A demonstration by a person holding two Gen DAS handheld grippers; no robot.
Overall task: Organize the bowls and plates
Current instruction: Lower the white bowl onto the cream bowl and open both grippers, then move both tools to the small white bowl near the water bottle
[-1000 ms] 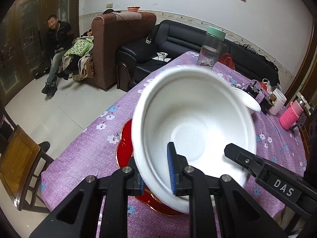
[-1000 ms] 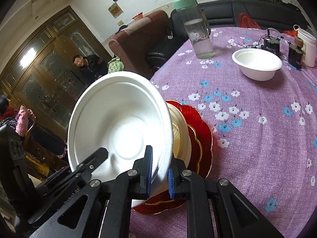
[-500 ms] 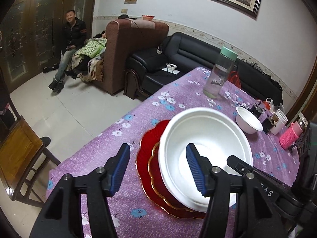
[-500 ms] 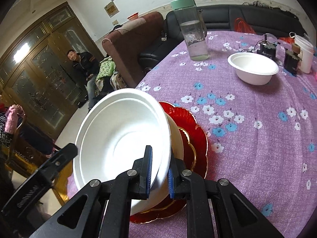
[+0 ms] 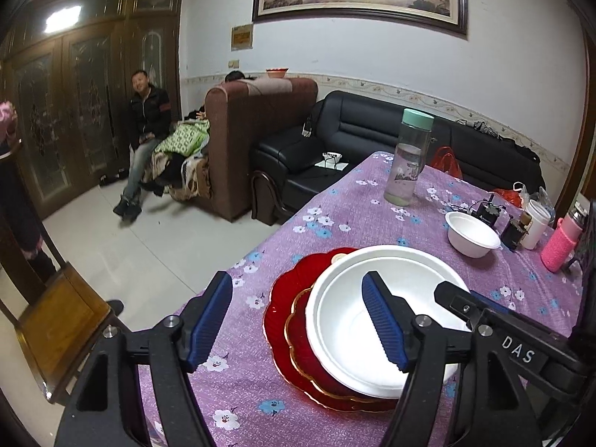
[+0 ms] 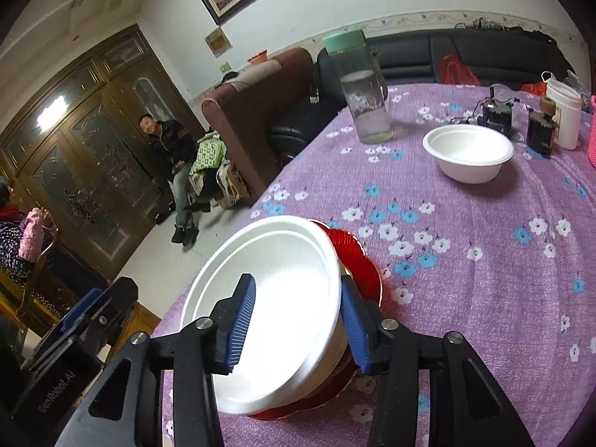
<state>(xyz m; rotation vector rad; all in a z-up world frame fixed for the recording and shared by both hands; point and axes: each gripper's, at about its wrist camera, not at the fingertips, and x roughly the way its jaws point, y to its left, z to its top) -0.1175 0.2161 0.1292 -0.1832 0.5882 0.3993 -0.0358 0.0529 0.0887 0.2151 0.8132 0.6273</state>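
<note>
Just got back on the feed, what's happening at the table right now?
A person is stacking dishes with two handheld tongs. The large white bowl now sits on the red plates on the purple floral tablecloth. Both the left tongs and the right tongs are opening and no longer pinch it, though the right pair straddles its rim. A small white bowl waits farther back, near the water bottle.

Large white bowl (image 5: pixel 372 320), upright, nested atop 2 stacked red scalloped plates (image 5: pixel 287 309) near the tabletop edge; smaller white bowl (image 6: pixel 468 152), upright, well apart.
</note>
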